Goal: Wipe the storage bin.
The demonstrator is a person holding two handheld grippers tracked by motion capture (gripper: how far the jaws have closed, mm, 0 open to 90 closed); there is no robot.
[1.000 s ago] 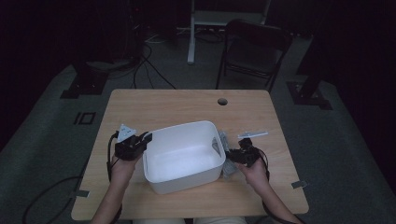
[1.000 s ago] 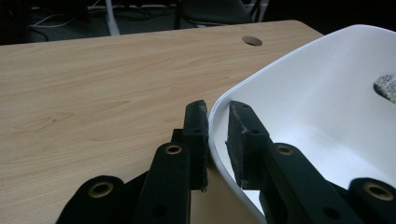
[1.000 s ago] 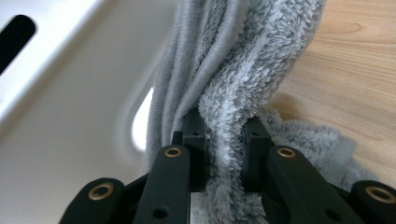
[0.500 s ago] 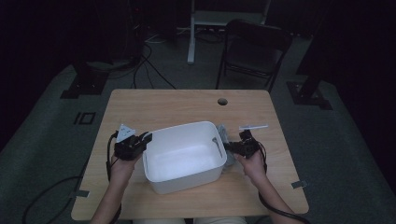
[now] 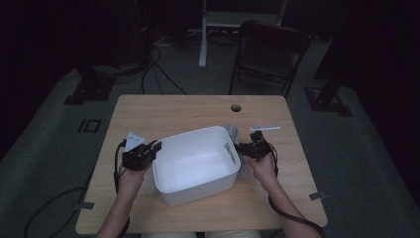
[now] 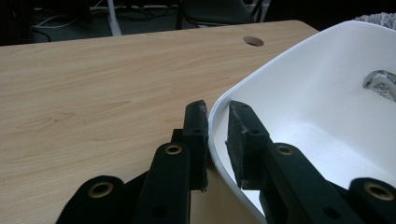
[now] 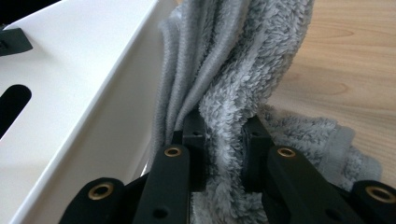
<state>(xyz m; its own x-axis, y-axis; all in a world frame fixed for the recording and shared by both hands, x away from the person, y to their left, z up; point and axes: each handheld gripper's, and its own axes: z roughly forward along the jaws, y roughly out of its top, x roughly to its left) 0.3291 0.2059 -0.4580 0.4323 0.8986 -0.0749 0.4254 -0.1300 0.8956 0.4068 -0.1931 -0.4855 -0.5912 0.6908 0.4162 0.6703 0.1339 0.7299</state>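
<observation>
At bench left, left tongs (image 5: pixel 150 149): clamped on the left rim of the white tub (image 5: pixel 194 163), one pad outside the wall and one inside, as the left gripper view shows; the hand has kept its place over the last second.
Bench centre, white tub: stands on the wooden bench (image 5: pixel 173 111), held at one rim, its inside bare apart from the slot handle in the far wall.
Tub's right wall, grey towel (image 7: pixel 233 70): hangs bunched just outside the wall, touching it, its lower folds on the bench.
Bench right, right tongs (image 5: pixel 243 148): closed on a fold of the towel, pads pressing the pile from both sides.
Change: the right hand has shifted along the tub's right side, away from the person, and the towel bunch has gone with it.
Meaning: judged, the towel is gripped and being brought up to the rim; lifting it over the wall into the steadied tub is not yet done.
</observation>
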